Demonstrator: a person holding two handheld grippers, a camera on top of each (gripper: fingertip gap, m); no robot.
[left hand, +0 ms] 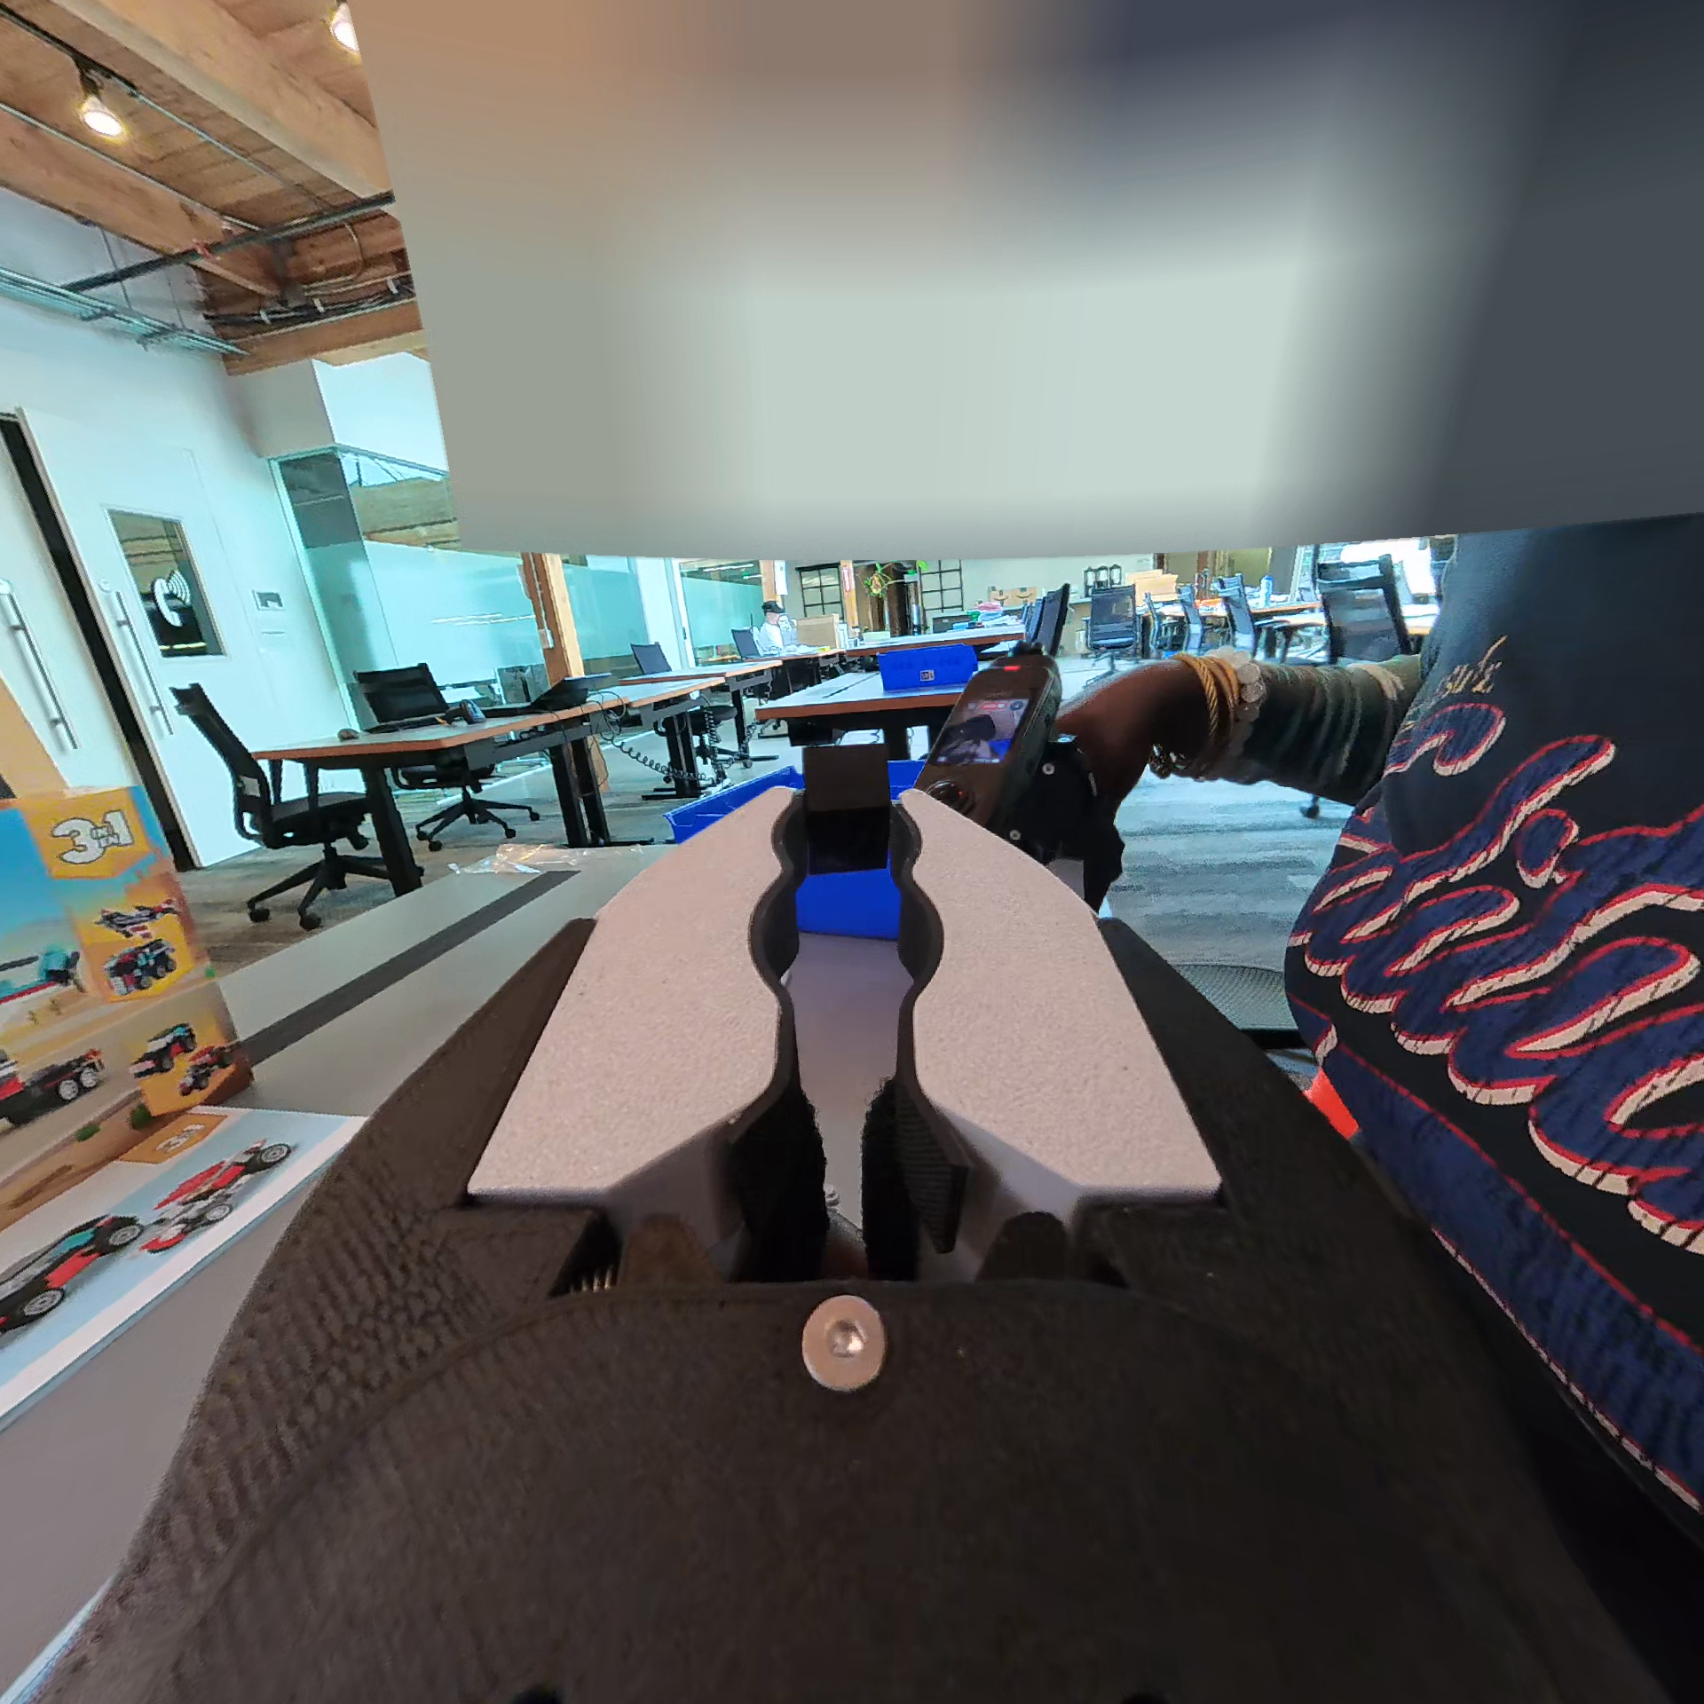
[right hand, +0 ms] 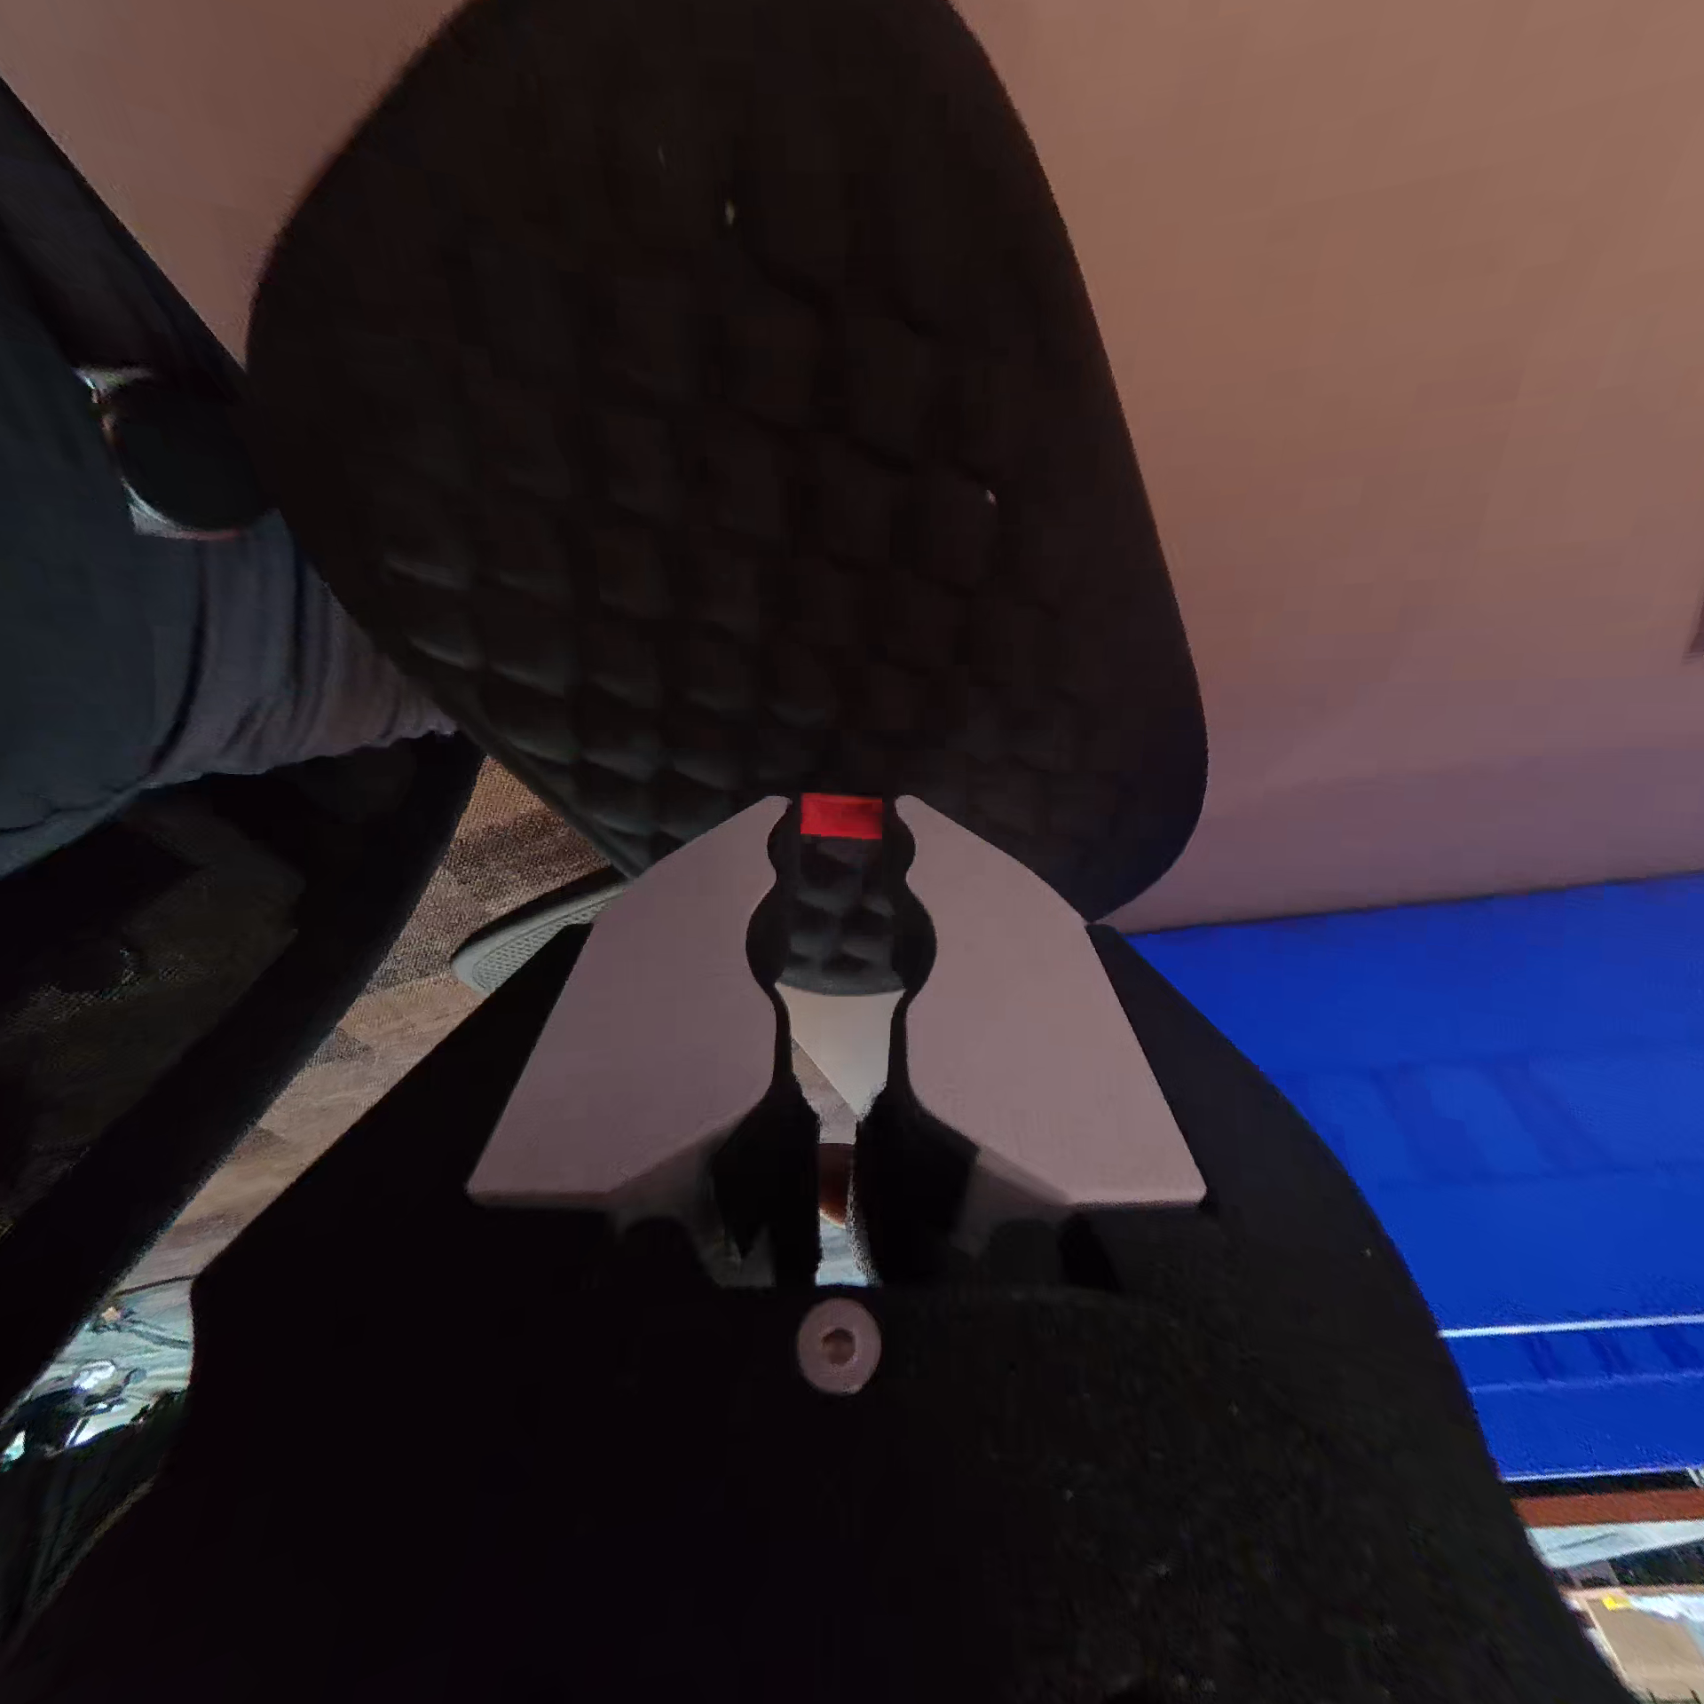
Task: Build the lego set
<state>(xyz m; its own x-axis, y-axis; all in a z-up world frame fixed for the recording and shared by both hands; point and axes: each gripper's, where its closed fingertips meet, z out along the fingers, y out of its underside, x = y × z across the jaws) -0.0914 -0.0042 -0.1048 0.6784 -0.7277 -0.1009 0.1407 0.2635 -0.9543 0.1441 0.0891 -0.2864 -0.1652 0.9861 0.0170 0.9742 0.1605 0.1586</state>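
The left gripper (left hand: 846, 830) is nearly closed, clamping a small black block (left hand: 846, 798) at its tips, level above the grey table (left hand: 387, 996), blue bin (left hand: 844, 899) beyond. The right gripper (right hand: 841, 816) pinches a red brick (right hand: 841, 817) against a black quilted pad (right hand: 701, 443). The set's box (left hand: 92, 959) stands at left

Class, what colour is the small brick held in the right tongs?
Red: small rectangular plastic brick between the right tongs; right wrist view.
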